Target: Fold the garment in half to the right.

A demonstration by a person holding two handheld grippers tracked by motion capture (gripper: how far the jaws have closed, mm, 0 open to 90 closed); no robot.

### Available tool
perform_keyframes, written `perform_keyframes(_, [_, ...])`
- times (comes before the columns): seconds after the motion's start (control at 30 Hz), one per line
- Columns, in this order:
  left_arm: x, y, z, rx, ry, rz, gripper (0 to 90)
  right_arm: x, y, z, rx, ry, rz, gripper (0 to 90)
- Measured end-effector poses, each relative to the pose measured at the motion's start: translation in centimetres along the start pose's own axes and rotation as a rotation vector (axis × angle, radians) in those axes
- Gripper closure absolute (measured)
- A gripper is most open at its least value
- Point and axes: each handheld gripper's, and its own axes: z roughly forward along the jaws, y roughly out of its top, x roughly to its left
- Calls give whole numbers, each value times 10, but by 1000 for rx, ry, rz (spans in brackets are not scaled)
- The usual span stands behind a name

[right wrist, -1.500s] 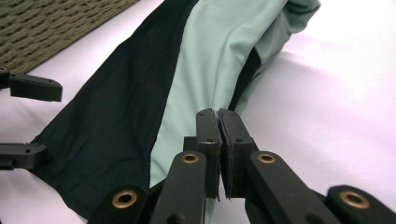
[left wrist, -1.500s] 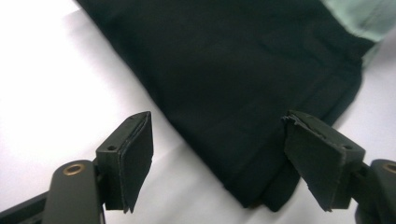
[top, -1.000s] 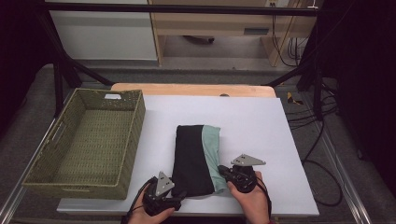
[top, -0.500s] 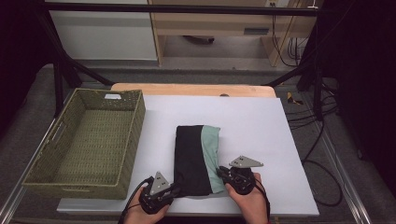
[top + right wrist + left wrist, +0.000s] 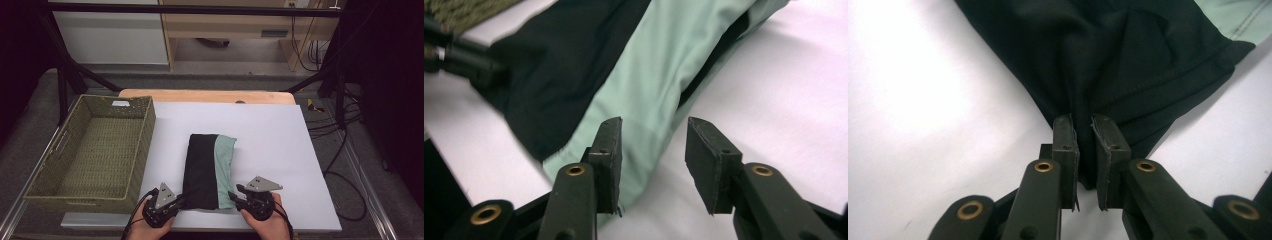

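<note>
A folded garment (image 5: 207, 170), black with a mint-green band on its right side, lies on the white table (image 5: 280, 145) near the front edge. My left gripper (image 5: 179, 201) is at its near-left corner. In the left gripper view, the left gripper (image 5: 1085, 120) is shut on a pinch of the black cloth (image 5: 1128, 55), whose wrinkles run into the jaws. My right gripper (image 5: 234, 196) is at the near-right corner. In the right gripper view, the right gripper (image 5: 654, 125) stands open, with the mint-green edge (image 5: 659, 75) under its left finger and bare table under the right one.
A woven green basket (image 5: 147, 132) stands on the left side of the table, close to the garment. A wooden strip (image 5: 205, 95) runs along the table's far edge. Cables (image 5: 345, 125) hang off to the right.
My left gripper has slid a little to the left along the front edge, staying at the garment's corner. The right gripper and the garment have hardly moved.
</note>
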Motion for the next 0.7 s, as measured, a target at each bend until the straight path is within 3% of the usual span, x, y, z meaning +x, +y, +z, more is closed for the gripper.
perform_keyframes(0.27, [-2,-3,-3,-17,-3,-4,802,18,-5,10,49,38,-69,534])
perform_keyframes(0.33, [-2,-1,-4,-39,-1,-20,759,20,-4,12,58,36,-97,504])
perform_keyframes(0.4, [-3,0,-6,-72,11,-28,684,20,-5,14,65,40,-89,471])
perform_keyframes(0.57, [-3,2,-5,-106,34,-60,522,22,-10,23,100,52,-100,337])
perform_keyframes(0.7, [-4,1,-4,-108,33,-62,504,26,-11,30,123,48,-89,197])
